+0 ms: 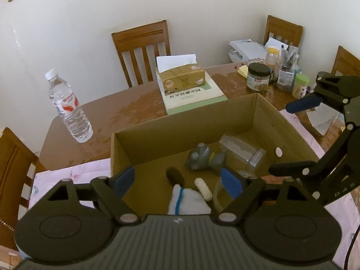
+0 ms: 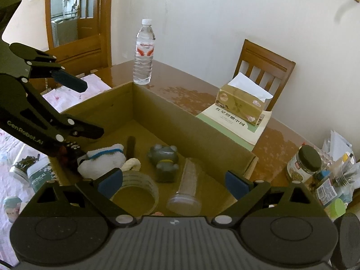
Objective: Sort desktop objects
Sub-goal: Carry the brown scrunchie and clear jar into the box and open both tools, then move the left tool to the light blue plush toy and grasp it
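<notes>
An open cardboard box (image 1: 184, 121) (image 2: 175, 121) stands on the table. In it lie a grey toy (image 1: 203, 157) (image 2: 164, 157), a clear plastic tube (image 1: 243, 151) (image 2: 186, 186), a clear tape roll (image 2: 135, 193), a white cloth with a blue stripe (image 1: 183, 199) (image 2: 105, 159), a dark stick (image 1: 174, 175) (image 2: 130, 146) and a small cream piece (image 1: 203, 187) (image 2: 131, 164). My left gripper (image 1: 177, 180) (image 2: 90, 110) is open and empty above the box's near side. My right gripper (image 2: 174, 181) (image 1: 285, 137) is open and empty over the box.
A water bottle (image 1: 68, 105) (image 2: 144, 51) stands by the box's far corner. A tissue box (image 1: 182, 76) (image 2: 243, 103) sits on a book (image 1: 198, 96). Jars and a pen cup (image 1: 285, 72) crowd the table's end. Wooden chairs (image 1: 144, 49) surround the table. Jars (image 2: 38, 175) lie on a pink cloth.
</notes>
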### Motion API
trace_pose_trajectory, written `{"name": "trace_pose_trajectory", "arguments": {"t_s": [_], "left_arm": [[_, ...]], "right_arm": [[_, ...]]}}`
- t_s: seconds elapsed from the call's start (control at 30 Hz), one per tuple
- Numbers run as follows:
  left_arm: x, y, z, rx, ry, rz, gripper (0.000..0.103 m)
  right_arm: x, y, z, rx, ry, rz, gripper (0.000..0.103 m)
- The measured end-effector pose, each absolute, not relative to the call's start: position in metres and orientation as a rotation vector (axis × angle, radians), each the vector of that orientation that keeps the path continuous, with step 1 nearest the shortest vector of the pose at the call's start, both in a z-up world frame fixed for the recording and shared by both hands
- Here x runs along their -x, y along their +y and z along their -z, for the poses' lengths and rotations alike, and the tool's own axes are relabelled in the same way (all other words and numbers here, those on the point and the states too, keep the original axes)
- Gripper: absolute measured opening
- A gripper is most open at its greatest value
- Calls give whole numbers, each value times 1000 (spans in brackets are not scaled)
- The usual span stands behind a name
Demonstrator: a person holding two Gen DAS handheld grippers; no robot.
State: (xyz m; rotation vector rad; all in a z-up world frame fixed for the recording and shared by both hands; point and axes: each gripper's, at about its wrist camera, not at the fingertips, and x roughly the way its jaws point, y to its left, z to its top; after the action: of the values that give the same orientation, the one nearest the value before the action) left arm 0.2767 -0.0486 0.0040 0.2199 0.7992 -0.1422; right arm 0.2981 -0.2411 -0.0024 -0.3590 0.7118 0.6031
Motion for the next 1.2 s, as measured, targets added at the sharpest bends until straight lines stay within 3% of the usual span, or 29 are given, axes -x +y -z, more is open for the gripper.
{"name": "trace_pose_trajectory", "arguments": {"t_s": [0.63, 1.2], "left_arm": [[-196, -43, -10, -195, 785, 121, 85], [-136, -20, 29, -166, 863, 155, 86]], "right_arm": [[-242, -235, -6, 367, 694, -625, 101], [-194, -223, 3, 313, 757, -563, 101]]}}
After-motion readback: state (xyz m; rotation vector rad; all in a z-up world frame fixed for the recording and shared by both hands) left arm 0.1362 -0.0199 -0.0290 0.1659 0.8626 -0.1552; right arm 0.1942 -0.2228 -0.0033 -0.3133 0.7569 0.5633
